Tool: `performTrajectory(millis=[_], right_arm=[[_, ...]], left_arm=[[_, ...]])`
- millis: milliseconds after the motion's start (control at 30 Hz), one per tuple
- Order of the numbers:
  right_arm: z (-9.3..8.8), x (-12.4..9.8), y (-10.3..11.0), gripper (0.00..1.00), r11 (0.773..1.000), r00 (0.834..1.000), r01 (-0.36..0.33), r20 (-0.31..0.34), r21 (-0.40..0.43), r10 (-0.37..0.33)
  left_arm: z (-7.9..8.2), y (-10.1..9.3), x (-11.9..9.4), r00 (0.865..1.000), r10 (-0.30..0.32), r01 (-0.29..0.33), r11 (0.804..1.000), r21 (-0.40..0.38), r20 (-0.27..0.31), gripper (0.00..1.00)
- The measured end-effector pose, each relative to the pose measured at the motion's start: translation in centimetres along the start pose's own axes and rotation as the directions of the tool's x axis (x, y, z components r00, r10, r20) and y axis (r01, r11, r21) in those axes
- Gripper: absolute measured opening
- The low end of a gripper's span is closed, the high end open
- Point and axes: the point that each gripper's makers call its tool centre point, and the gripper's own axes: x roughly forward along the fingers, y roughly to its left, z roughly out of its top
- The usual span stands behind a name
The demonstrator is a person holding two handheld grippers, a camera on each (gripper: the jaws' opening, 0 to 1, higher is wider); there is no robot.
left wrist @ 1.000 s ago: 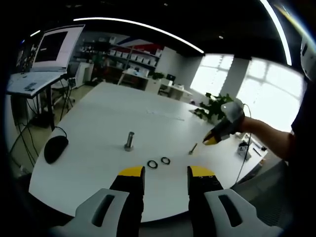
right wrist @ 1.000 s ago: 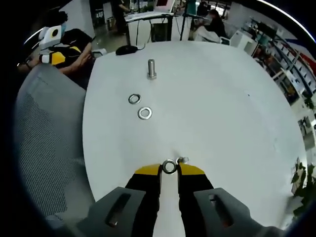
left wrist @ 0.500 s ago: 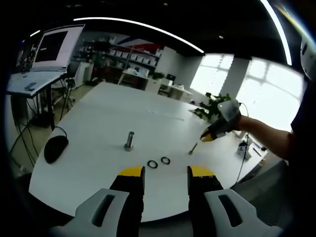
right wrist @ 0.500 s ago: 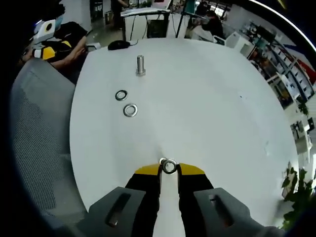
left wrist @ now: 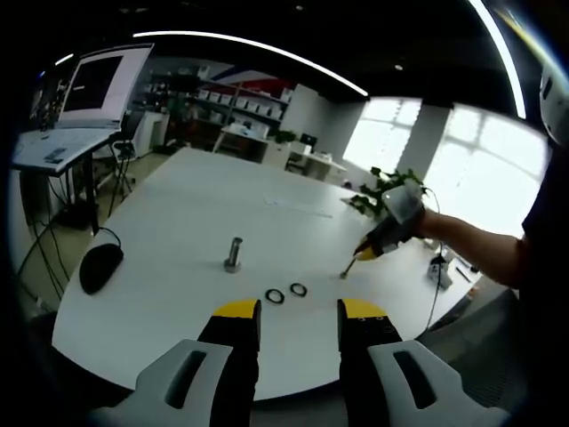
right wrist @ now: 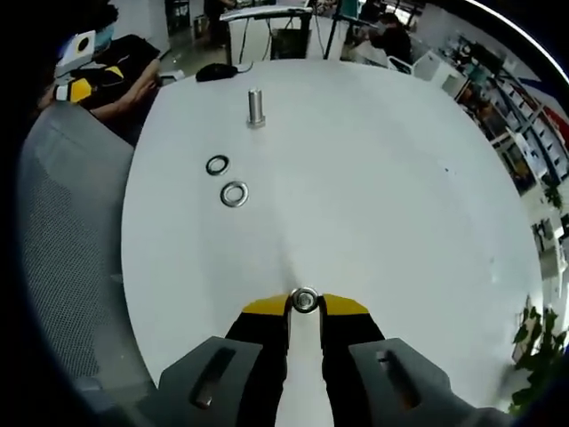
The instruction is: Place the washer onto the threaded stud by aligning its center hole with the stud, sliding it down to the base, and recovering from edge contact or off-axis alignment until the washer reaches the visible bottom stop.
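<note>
Pinching a washer (right wrist: 304, 300) between its yellow tips, your right gripper (right wrist: 304, 307) hangs above the near part of the white table (right wrist: 373, 178), jaws clamped on the ring's edges. Far ahead, the threaded stud (right wrist: 256, 107) stands upright, with two loose washers (right wrist: 226, 180) lying flat between it and you, well apart from the held one. Your left gripper (left wrist: 299, 311) hovers with jaws apart, holding nothing, facing the stud; a computer mouse (left wrist: 100, 267) sits off to its left.
</note>
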Motion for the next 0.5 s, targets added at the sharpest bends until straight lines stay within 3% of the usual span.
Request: performTrajectory(millis=[500], right_arm=[[-0.19,0.49,-0.23,0.13,1.0,1.0,-0.004,-0.008,0.007,0.004]], left_arm=[[-0.21,0.37,0.0,1.0,0.002,-0.002,1.0,0.0,-0.004,0.32]])
